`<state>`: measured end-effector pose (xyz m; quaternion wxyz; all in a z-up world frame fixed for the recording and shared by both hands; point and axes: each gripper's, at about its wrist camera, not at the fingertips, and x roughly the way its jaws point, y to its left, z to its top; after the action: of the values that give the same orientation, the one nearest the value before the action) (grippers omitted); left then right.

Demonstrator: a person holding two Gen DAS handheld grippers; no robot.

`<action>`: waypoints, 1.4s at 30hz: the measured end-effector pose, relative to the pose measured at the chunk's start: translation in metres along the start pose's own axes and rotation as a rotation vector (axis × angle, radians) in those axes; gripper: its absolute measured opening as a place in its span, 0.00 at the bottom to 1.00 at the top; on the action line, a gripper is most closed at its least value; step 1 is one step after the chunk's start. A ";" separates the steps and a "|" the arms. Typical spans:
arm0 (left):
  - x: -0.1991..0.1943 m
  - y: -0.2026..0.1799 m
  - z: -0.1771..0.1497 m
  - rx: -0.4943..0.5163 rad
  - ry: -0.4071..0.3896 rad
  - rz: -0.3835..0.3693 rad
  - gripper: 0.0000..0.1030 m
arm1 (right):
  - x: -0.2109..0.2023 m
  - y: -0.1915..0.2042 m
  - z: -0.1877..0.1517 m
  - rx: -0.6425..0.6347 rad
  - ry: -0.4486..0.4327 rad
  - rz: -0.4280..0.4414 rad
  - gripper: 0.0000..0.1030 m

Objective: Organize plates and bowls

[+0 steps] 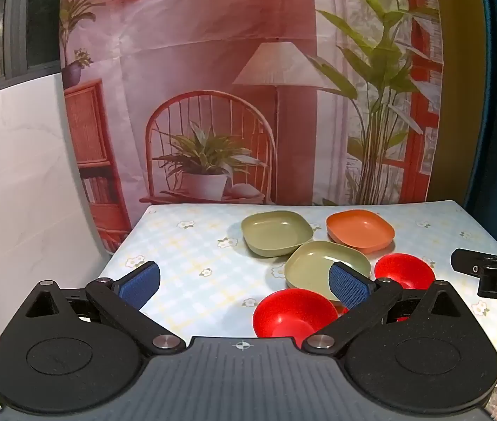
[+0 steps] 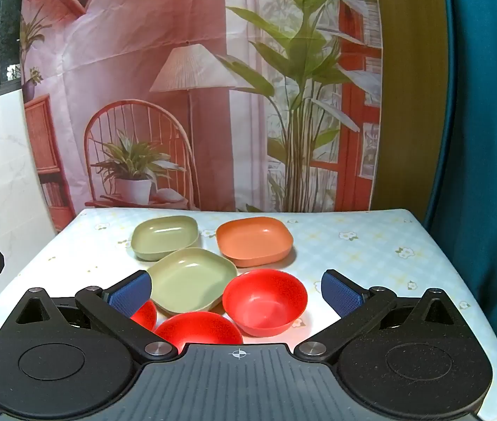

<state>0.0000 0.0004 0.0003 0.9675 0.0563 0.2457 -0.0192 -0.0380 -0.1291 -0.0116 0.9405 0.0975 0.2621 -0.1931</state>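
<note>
Flowered tablecloth table (image 2: pixel 353 245): three square plates (image 2: pixel 192 280), three red bowls (image 2: pixel 266 301).

The left gripper (image 1: pixel 245 282) hangs above the near-left part of the tabletop (image 1: pixel 185 242), tilted forward and downward toward its far edge. Its two blue-padded fingers (image 1: pixel 141 282) stand spread as wide as they go, with nothing pressed between the pads.

The right gripper (image 2: pixel 236 289) hangs above the near edge of the tabletop, tilted downward to much the same degree. Its fingers (image 2: pixel 339 293) are likewise spread fully apart and grip nothing.

The two grippers sit side by side and apart; a black part of each shows at the edge of the other's wrist view.
</note>
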 end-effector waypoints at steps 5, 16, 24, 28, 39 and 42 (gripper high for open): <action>-0.001 -0.002 0.000 0.009 -0.006 -0.008 1.00 | 0.000 -0.001 0.000 0.002 0.001 0.002 1.00; -0.001 0.002 -0.001 0.002 -0.011 -0.011 1.00 | 0.001 0.000 0.006 -0.006 -0.008 0.002 1.00; -0.004 0.003 0.001 -0.005 -0.021 -0.012 1.00 | -0.004 -0.001 0.004 -0.009 -0.018 0.004 1.00; -0.004 0.003 0.001 -0.004 -0.022 -0.012 1.00 | -0.004 -0.001 0.004 -0.009 -0.019 0.003 1.00; -0.004 0.003 0.001 -0.005 -0.021 -0.012 1.00 | -0.004 0.000 0.003 -0.009 -0.019 0.003 1.00; -0.004 0.003 0.001 -0.006 -0.021 -0.011 1.00 | -0.004 0.000 0.003 -0.009 -0.020 0.003 1.00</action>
<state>-0.0026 0.0030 0.0036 0.9701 0.0520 0.2360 -0.0246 -0.0401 -0.1289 -0.0068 0.9437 0.0917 0.2537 -0.1915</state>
